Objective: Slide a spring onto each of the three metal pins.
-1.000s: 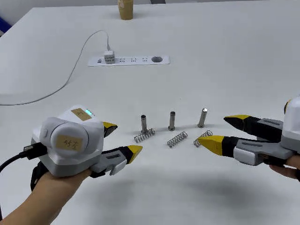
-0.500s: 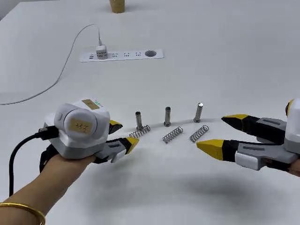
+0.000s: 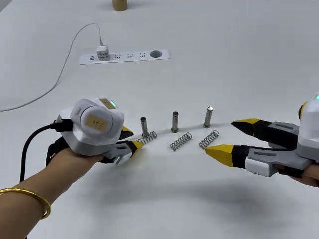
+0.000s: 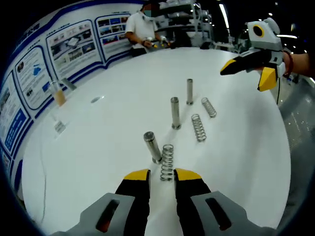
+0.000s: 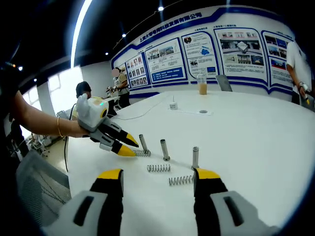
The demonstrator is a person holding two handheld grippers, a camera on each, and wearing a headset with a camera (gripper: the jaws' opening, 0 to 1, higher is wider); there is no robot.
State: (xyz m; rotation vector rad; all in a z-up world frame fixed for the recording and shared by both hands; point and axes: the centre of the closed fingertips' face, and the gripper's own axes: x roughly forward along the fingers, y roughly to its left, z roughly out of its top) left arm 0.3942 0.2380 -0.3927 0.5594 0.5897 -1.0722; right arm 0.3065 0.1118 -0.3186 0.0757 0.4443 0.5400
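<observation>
The left gripper was released, its 2 yellow tips narrowly parted, with the near end of the nearest spring lying between them, seemingly not pinched. The nearest pin stood upright just ahead and left of those tips. Farther ahead stood the middle pin and far pin, with the middle spring and far spring lying flat to their right on the white table. The right gripper hung wide open, grasping nothing, just short of the far spring.

Bright overhead light, soft shadows, sharp focus, fisheye-bent edges.
</observation>
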